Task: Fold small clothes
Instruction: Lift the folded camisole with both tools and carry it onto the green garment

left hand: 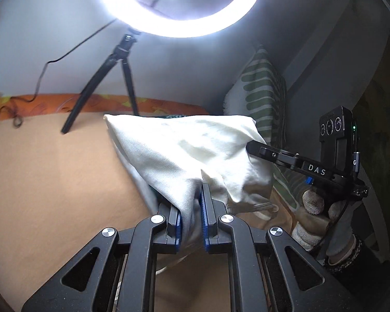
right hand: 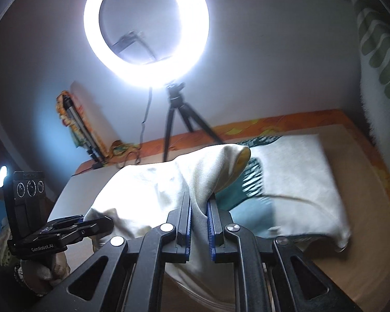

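Observation:
A small white garment (left hand: 189,153) with a teal print (right hand: 249,184) on its underside is lifted off the tan bed surface (left hand: 52,182). My left gripper (left hand: 192,195) is shut on one bunched edge of it. My right gripper (right hand: 199,202) is shut on another edge, with the cloth draped over its fingers. In the left wrist view the right gripper (left hand: 249,147) reaches into the garment from the right. In the right wrist view the left gripper (right hand: 109,222) grips the cloth at the lower left. The far part of the garment (right hand: 299,171) lies on the bed.
A lit ring light (left hand: 179,2) on a black tripod (left hand: 122,59) stands at the back of the bed, its cable (left hand: 39,78) trailing left. A green-and-white patterned cushion (left hand: 262,91) leans at the right. An orange patterned sheet edge (right hand: 273,124) runs along the wall.

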